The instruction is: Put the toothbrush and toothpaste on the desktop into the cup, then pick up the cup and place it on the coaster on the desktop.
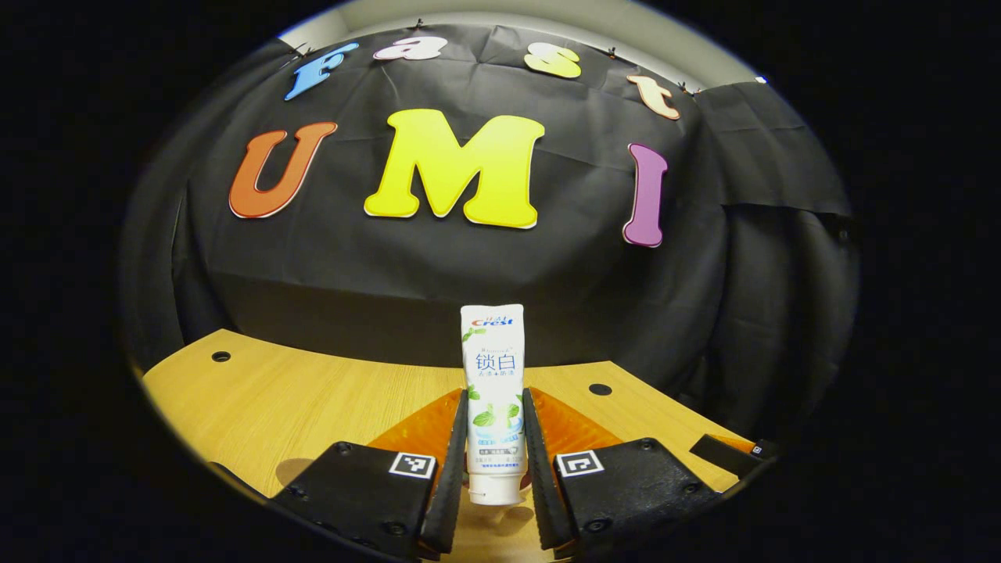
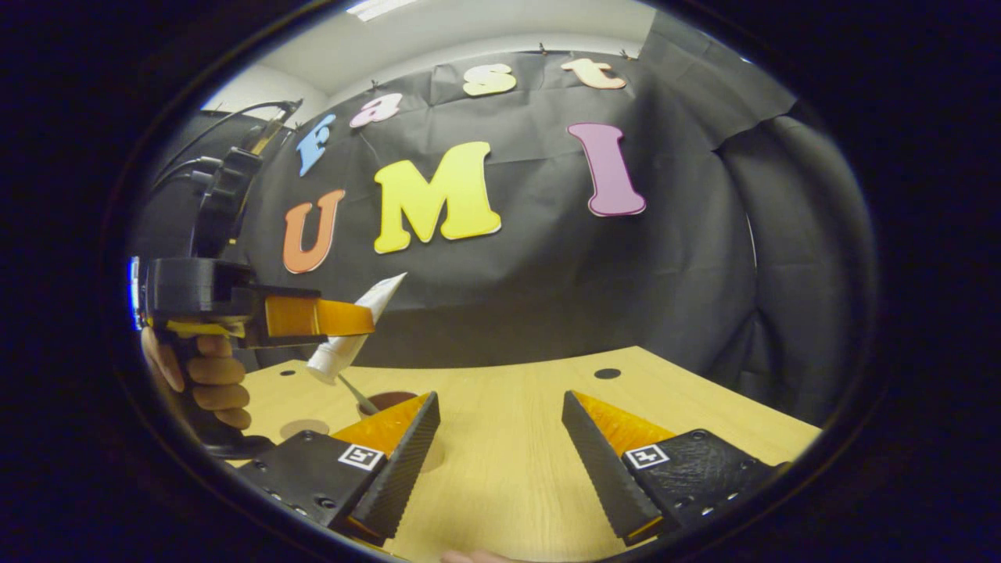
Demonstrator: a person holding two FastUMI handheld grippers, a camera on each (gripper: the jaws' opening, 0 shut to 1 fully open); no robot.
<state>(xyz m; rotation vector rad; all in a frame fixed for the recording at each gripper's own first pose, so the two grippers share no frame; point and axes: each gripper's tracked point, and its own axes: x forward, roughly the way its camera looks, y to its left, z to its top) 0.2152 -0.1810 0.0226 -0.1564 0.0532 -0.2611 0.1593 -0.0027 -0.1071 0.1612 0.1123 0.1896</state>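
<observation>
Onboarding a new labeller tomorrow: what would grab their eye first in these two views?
The toothpaste tube, clamped cap-down between the left gripper fingers, dead centre of the left gripper view above the wooden desktop. In the right gripper view the same tube hangs tilted at the left, with a hand on that gripper's handle. Nearer the camera, the right gripper stands wide open over bare desktop.

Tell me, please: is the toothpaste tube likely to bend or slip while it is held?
The toothpaste tube, clamped by the left tool, looks soft-walled, so it may dent. Its glossy skin could slip. Cap down and tilted in the right gripper view, it probably weighs little.
</observation>
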